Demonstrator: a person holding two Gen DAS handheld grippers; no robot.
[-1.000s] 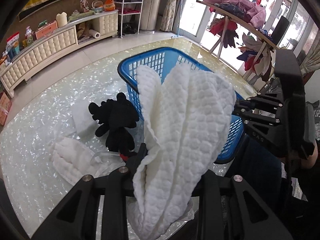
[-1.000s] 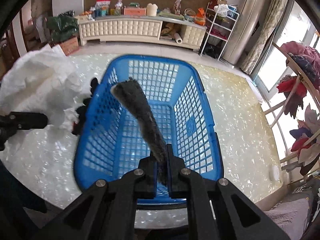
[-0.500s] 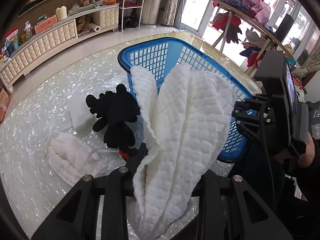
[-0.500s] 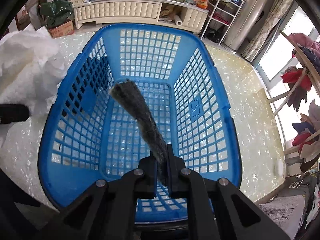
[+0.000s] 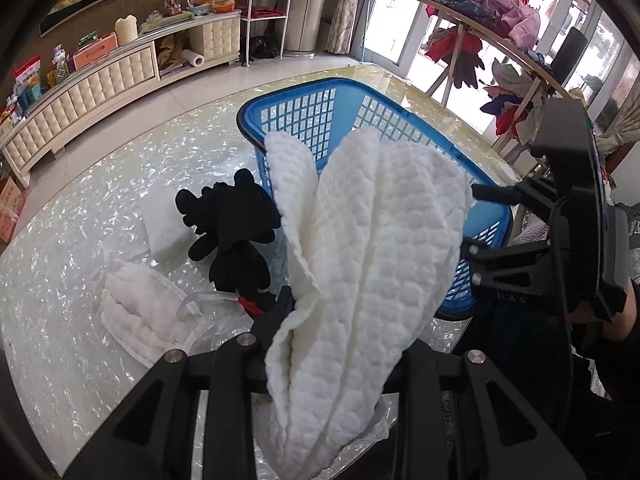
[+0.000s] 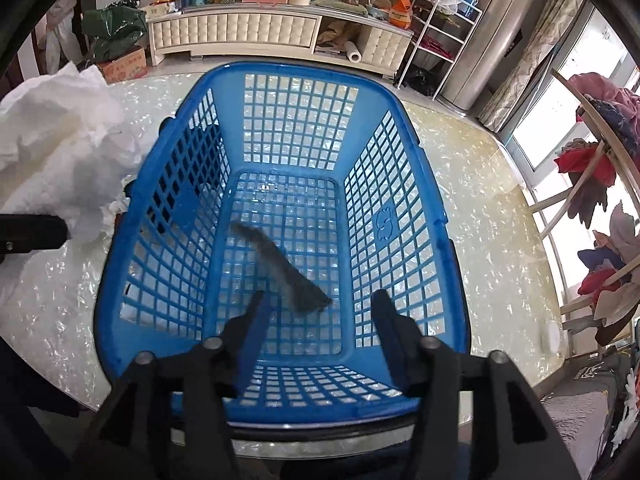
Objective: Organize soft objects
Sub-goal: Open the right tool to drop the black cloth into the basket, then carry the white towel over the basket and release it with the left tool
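Observation:
My left gripper [image 5: 340,320] is shut on a white waffle-textured cloth [image 5: 372,248], held up beside the blue basket [image 5: 308,120]. My right gripper [image 6: 320,312] is open above the near end of the blue basket [image 6: 452,240]. A grey furry strip [image 6: 280,268] is blurred inside the basket, just beyond the open fingers and free of them. The white cloth also shows at the left of the right wrist view [image 6: 60,152]. A black plush toy [image 5: 228,232] lies on the table left of the basket.
A white quilted cloth [image 5: 136,316] and a flat white pad [image 5: 164,224] lie on the glossy pearl-patterned table [image 5: 80,208] near the plush toy. A clothes rack [image 5: 500,32] stands beyond the basket. A long cream cabinet [image 6: 240,36] lines the far wall.
My right gripper moved over the basket, opened and let go of the grey furry strip, which is dropping into the basket. My left gripper still holds the white cloth, nearly still.

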